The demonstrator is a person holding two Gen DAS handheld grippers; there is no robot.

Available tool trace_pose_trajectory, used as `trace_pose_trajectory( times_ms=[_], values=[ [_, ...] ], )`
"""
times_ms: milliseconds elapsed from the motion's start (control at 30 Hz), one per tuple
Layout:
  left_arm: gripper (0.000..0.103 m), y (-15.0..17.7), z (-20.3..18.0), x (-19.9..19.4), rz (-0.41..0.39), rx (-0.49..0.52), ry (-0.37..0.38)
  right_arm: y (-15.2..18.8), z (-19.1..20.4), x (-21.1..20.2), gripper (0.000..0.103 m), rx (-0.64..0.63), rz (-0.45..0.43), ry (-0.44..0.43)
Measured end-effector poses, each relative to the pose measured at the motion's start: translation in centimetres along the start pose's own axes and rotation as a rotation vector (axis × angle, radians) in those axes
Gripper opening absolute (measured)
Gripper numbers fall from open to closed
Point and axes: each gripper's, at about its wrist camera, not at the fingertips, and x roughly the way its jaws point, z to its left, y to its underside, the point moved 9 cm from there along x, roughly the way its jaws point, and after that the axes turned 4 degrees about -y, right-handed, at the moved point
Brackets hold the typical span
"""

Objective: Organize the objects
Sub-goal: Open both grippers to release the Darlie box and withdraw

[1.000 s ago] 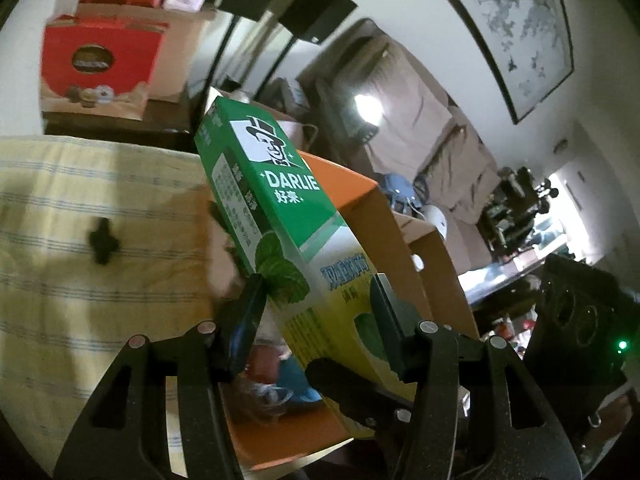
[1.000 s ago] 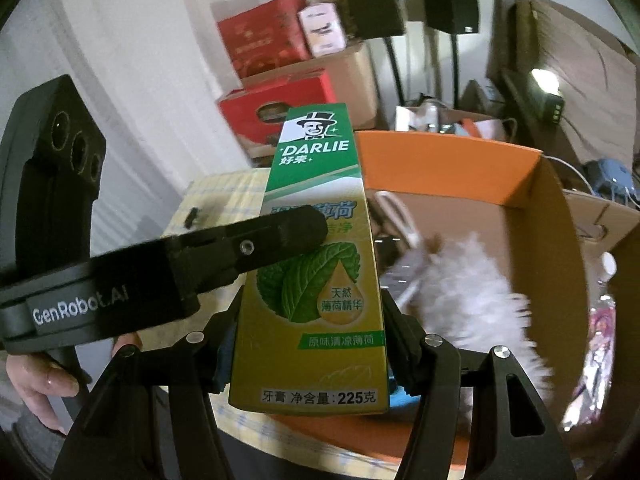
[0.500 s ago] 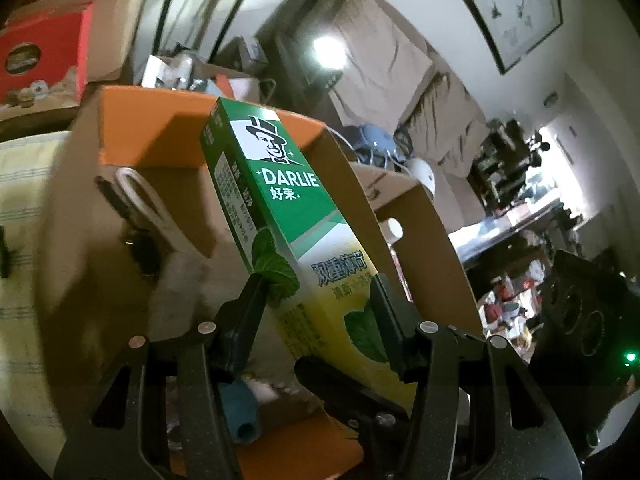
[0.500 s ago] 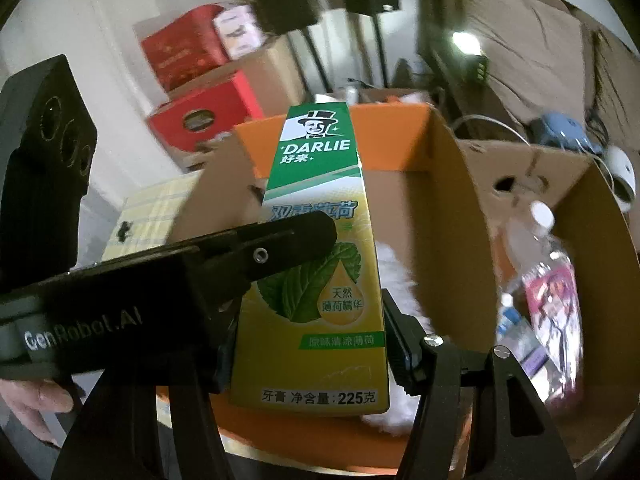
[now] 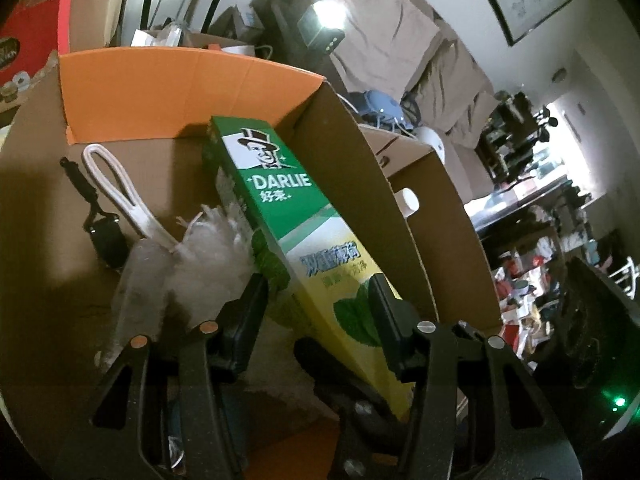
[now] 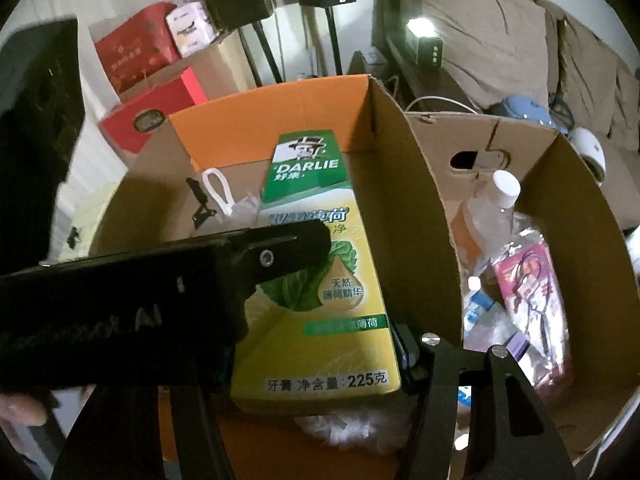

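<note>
Toothpaste box (image 5: 280, 216), green on top and yellow below, is tilted over the orange cardboard box (image 5: 168, 92), with its top end leaning toward the orange back wall. Both claws hold it at once. The left claw (image 5: 316, 304) pinches the yellow lower part from the two long sides, and its black fingers (image 5: 384, 312) press on the box. The right claw (image 6: 320, 360) pinches the bottom end of the same toothpaste box (image 6: 320, 280); one finger shows at the right edge, and the other is hidden behind the left claw's arm, which crosses the front of the picture. Both claws have just been closing a little, with the toothpaste box between them.

Inside the orange cardboard box (image 6: 272, 120), a fluffy white duster (image 5: 208, 256) with a white loop handle (image 5: 116, 188) lies just left of the toothpaste box. A small black tool (image 5: 100, 224) lies left of the duster. Right of the orange cardboard box stands a plain brown box (image 6: 560, 184) with a clear bottle (image 6: 492, 208) and a pink packet (image 6: 528, 280) inside.
</note>
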Motion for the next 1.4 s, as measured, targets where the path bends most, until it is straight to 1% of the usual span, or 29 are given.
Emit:
trace_pose_trajectory(
  times_ms=[100, 200, 233, 300, 400, 467, 567, 600, 667, 733, 800, 933, 1000, 1067, 1167, 1233, 1300, 1400],
  values=[
    [0.049, 0.1, 0.1, -0.8, -0.004, -0.007, 0.003, 0.0, 0.0, 0.2, 0.059, -0.018, 0.013, 0.02],
    [0.053, 0.4, 0.4, -2.2, -0.021, -0.002, 0.005, -0.1, -0.3, -0.1, 0.06, -0.001, 0.002, 0.005],
    [0.055, 0.5, 0.5, -2.9, -0.032, 0.005, 0.001, -0.1, -0.3, -0.4, 0.062, 0.008, -0.002, -0.007],
    [0.058, 0.5, 0.8, -3.9, -0.05, 0.015, -0.013, -0.1, -0.2, -1.3, 0.069, 0.016, -0.019, -0.033],
    [0.062, 0.8, 1.4, -5.9, -0.087, 0.037, -0.048, -0.3, 0.2, -3.1, 0.073, 0.003, -0.053, -0.04],
    [0.066, 1.0, 1.8, -7.4, -0.115, 0.062, -0.075, -0.3, 0.4, -4.3, 0.075, -0.018, -0.073, -0.018],
    [0.073, 1.6, 2.7, -9.7, -0.157, 0.102, -0.142, -0.3, 1.3, -5.5, 0.078, -0.047, -0.093, -0.014],
    [0.073, 1.9, 2.9, -10.2, -0.165, 0.108, -0.153, -0.2, 1.6, -5.8, 0.078, -0.05, -0.098, -0.02],
    [0.078, 2.3, 3.5, -11.4, -0.18, 0.114, -0.177, -0.2, 2.2, -6.1, 0.078, -0.06, -0.106, -0.022],
    [0.081, 2.5, 4.1, -12.3, -0.191, 0.115, -0.188, -0.2, 2.8, -6.4, 0.078, -0.074, -0.117, -0.006],
    [0.082, 2.7, 4.8, -13.3, -0.202, 0.11, -0.21, -0.2, 3.2, -6.6, 0.081, -0.078, -0.122, -0.004],
    [0.083, 3.2, 6.4, -15.1, -0.224, 0.102, -0.252, -0.2, 4.2, -7.0, 0.084, -0.071, -0.134, -0.027],
    [0.088, 3.6, 7.3, -16.1, -0.243, 0.093, -0.276, -0.2, 5.0, -7.3, 0.087, -0.083, -0.143, -0.025],
    [0.091, 3.9, 8.2, -17.2, -0.265, 0.081, -0.293, -0.1, 5.9, -7.5, 0.088, -0.098, -0.144, -0.034],
    [0.092, 4.4, 9.3, -18.4, -0.279, 0.068, -0.314, 0.1, 7.4, -7.6, 0.088, -0.123, -0.145, -0.051],
    [0.092, 4.6, 10.0, -19.1, -0.285, 0.062, -0.332, 0.1, 8.2, -7.7, 0.088, -0.138, -0.149, -0.045],
    [0.092, 4.9, 10.7, -19.8, -0.292, 0.056, -0.347, 0.1, 9.0, -7.7, 0.091, -0.136, -0.148, -0.064],
    [0.092, 5.4, 11.7, -21.1, -0.31, 0.052, -0.374, -0.1, 10.1, -8.0, 0.094, -0.129, -0.155, -0.09]
  ],
)
